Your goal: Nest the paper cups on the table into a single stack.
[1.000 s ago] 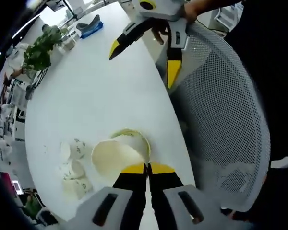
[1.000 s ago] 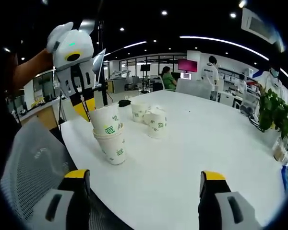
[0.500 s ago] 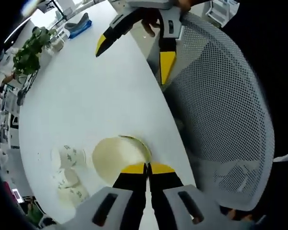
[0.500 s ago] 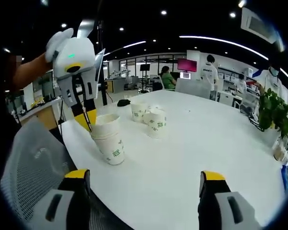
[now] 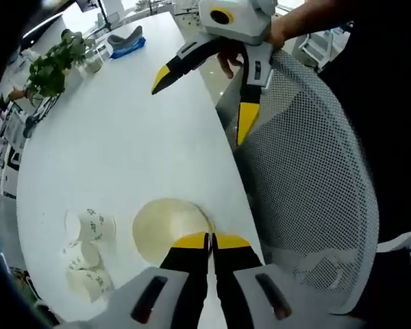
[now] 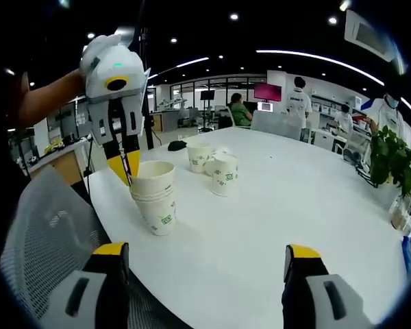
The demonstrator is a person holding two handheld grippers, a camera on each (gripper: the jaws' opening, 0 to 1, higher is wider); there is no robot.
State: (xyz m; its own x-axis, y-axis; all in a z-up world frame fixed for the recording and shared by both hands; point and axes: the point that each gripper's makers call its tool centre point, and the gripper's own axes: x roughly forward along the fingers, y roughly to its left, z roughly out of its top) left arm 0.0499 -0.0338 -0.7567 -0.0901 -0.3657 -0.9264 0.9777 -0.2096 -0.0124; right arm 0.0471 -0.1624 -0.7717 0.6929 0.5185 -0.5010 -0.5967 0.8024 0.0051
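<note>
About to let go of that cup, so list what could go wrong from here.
1. The left gripper pinches the top cup's rim on the stack; pulling away carelessly could tip it.
2. The stack stands near the table edge by the mesh chair, so it could fall off.

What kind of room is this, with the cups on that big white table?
Most likely an open-plan office or lab. The white table holding the paper cups sits in a wide room with ceiling strip lights, a wall screen, a mesh office chair, a potted plant and people working at the far side.
</note>
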